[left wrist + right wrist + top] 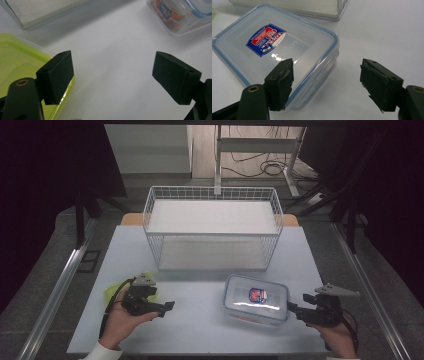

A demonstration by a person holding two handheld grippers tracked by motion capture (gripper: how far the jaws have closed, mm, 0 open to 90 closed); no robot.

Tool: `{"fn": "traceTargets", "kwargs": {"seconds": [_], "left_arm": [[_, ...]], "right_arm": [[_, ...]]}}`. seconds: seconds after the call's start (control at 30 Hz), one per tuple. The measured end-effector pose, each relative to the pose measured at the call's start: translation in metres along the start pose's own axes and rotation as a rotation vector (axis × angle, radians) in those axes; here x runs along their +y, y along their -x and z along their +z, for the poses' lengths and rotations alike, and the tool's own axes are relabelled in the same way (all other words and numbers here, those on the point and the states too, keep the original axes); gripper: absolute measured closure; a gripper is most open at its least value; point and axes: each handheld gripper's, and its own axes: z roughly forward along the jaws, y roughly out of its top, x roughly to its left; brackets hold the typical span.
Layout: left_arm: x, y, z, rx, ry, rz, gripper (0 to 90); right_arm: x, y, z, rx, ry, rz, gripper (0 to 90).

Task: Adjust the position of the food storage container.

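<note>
A clear plastic food box (pixel 256 299) with a blue-rimmed lid and a red and blue label lies on the table's right half. My right gripper (pixel 294 309) stands open just to its right, and in the right gripper view (pixel 325 82) the box (pixel 274 50) lies ahead with its near right corner between the jaws, untouched. A yellow-green lidded box (pixel 111 291) lies at the left, partly hidden under my left gripper (pixel 167 306). That gripper is open and points right over bare table (pixel 112 80), with the green lid (pixel 15 62) beside its left jaw.
A white wire basket (pixel 212 227) with a pale floor stands at the middle back of the light table (pixel 195 320). Its corner (pixel 37 12) shows in the left gripper view. Metal rails run along both sides of the table. Bare tabletop lies between the two boxes.
</note>
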Motion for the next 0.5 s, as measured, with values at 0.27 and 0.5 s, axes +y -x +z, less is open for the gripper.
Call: {"fn": "traceTargets", "kwargs": {"seconds": [0.27,0.5], "left_arm": [[-0.001,-0.004,-0.002,0.008,0.005,-0.014,15.8],[-0.001,-0.004,-0.005,-0.019,0.012,-0.015,15.8]], "right_arm": [[-0.004,0.011,0.001,-0.028,-0.013,0.03,29.0],[-0.004,0.012,-0.006,-0.073,-0.018,0.053,38.2]]}}
